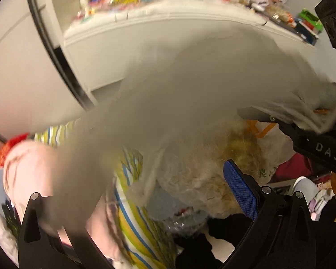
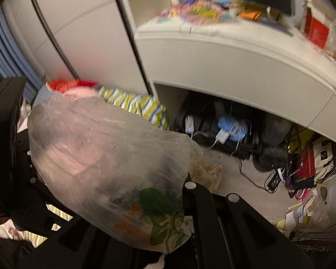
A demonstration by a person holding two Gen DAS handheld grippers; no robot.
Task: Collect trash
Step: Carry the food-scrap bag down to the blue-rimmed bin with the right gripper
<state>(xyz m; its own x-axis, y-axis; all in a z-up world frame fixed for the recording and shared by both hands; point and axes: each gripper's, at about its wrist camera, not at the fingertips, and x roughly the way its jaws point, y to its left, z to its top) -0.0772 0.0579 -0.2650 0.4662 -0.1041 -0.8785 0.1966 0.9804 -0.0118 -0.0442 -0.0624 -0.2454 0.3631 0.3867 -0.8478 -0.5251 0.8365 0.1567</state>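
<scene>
A translucent plastic trash bag point(image 2: 105, 157) fills the middle of the right wrist view, with green and orange wrappers point(image 2: 154, 204) inside it. My right gripper point(image 2: 132, 228) has the bag between its fingers; the left finger is hidden by the bag. In the left wrist view the same bag is a grey blur point(image 1: 179, 94) stretched across the frame, and the right gripper point(image 1: 313, 121) pinches its upper edge at the right. My left gripper point(image 1: 134, 199) has its jaws wide apart around the bag's lower film, with the blue pad point(image 1: 239, 190) showing.
A white desk point(image 2: 235, 51) crowded with packets and boxes stands ahead. Cables, a power strip point(image 2: 221, 136) and bags lie beneath it. Striped bedding point(image 1: 134, 224) and a pink cushion point(image 1: 31, 170) sit at the left. Loose trash point(image 2: 306, 208) lies on the floor at the right.
</scene>
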